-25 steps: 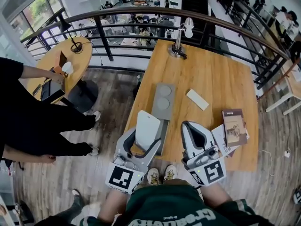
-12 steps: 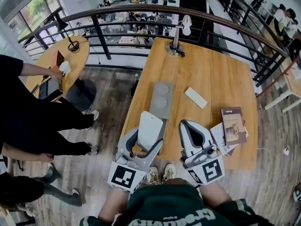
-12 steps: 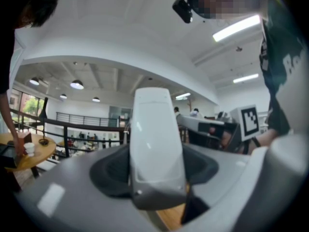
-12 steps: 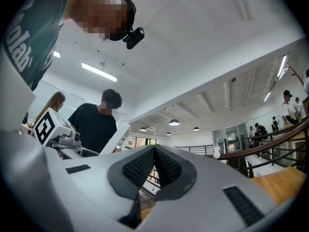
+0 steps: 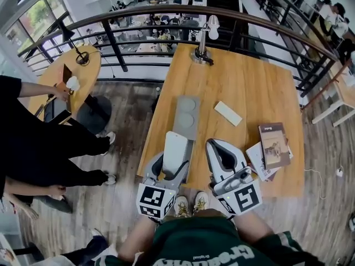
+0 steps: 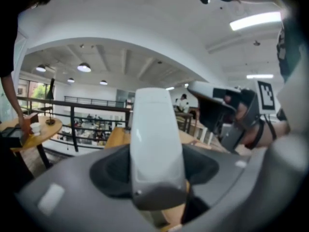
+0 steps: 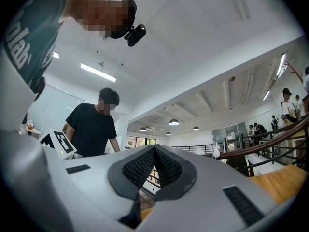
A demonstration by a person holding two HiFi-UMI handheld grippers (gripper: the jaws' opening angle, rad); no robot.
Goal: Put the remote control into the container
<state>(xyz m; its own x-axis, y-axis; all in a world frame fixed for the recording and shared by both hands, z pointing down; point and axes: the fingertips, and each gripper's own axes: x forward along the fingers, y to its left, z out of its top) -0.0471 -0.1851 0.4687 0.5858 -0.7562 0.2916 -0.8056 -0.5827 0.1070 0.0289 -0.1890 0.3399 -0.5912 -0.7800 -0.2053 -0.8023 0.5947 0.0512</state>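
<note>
My left gripper (image 5: 173, 160) is shut on a white remote control (image 5: 175, 147), which stands upright between its jaws over the near end of the grey container (image 5: 186, 118). The container is a long tray with two round hollows, lying on the wooden table (image 5: 249, 87). In the left gripper view the remote control (image 6: 155, 139) rises out of the left gripper (image 6: 157, 172), its lower end between the dark pads. My right gripper (image 5: 217, 144) hovers just right of the container with nothing in it. In the right gripper view the ribbed pads of the right gripper (image 7: 154, 152) meet at their tips.
A flat white bar (image 5: 228, 113) lies on the table right of the container. Books (image 5: 274, 146) are stacked at the near right edge, and a lamp (image 5: 201, 54) stands at the far end. A railing runs behind the table. A person in black (image 5: 33, 143) stands by a round table (image 5: 69, 76) at the left.
The head view has shifted a little, and the table sits slightly further left in the picture. Both grippers keep their places near the table's front edge; the remote control stays held.
</note>
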